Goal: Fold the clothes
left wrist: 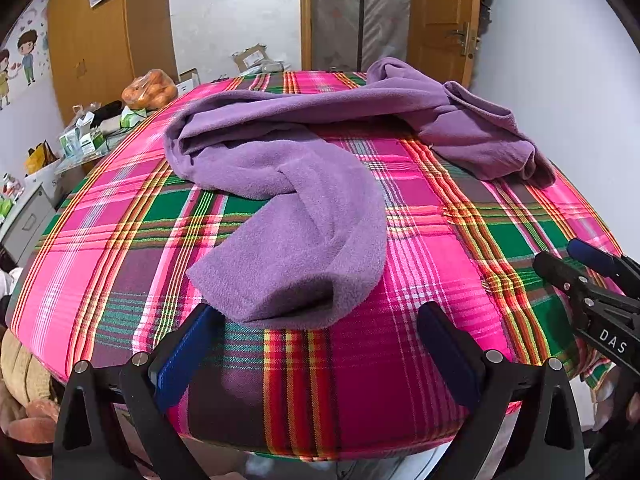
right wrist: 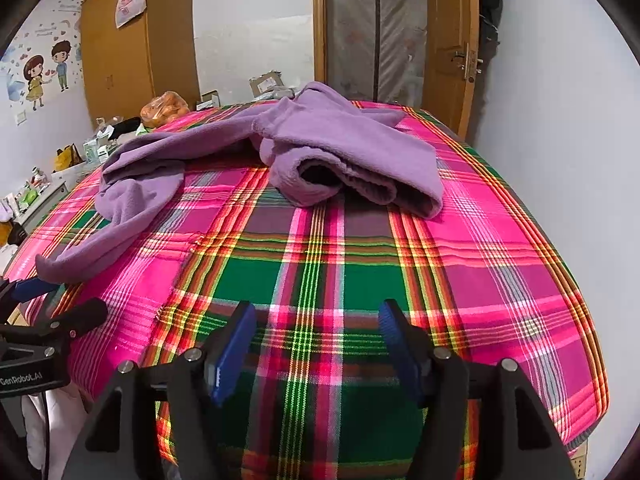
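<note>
Purple fleece garment point(left wrist: 288, 184) rumpled on plaid bedspread point(right wrist: 320, 280), both grippers' jaws wide — empty.

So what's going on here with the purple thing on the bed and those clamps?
A person holds a two-finger gripper in each hand, about to fold clothes. A purple fleece garment lies crumpled and unfolded on the plaid bedspread. The left gripper is open with one end of the garment just in front of it, not pinched. The right gripper is open over bare bedspread, holding nothing. No fold has been made yet.
</note>
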Tool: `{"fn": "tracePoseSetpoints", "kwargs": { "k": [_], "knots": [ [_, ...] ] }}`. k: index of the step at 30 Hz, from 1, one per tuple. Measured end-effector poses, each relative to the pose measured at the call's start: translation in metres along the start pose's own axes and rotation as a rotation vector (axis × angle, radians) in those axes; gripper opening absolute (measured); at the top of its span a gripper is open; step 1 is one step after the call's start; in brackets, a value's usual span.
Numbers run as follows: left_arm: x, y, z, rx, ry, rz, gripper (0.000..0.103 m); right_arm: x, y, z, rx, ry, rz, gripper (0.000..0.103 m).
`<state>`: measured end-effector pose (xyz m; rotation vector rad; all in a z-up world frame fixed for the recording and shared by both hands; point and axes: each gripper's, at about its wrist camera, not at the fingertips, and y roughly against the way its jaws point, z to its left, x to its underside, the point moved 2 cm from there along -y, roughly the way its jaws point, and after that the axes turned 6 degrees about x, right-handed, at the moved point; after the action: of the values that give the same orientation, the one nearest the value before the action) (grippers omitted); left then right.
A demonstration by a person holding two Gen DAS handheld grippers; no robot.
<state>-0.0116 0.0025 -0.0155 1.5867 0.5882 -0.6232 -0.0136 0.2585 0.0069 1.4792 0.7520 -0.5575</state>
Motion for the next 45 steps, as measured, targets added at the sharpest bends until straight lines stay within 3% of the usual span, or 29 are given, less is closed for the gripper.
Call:
{"fn": "tracePoseSetpoints", "kwargs": {
  "k": [28, 45],
  "knots": [
    [-0.007, -0.007, 0.001, 0.028, -0.024, -0.007, 0.101, -0.001, 0.0, 0.0, -0.017, 0.032, 0.012, 0.067],
    [-0.009, -0.005, 0.01, 0.043, -0.011, 0.002, 0.099, -0.012, -0.008, 0.012, 0.022, 0.04, 0.054, 0.066]
  ]
}}
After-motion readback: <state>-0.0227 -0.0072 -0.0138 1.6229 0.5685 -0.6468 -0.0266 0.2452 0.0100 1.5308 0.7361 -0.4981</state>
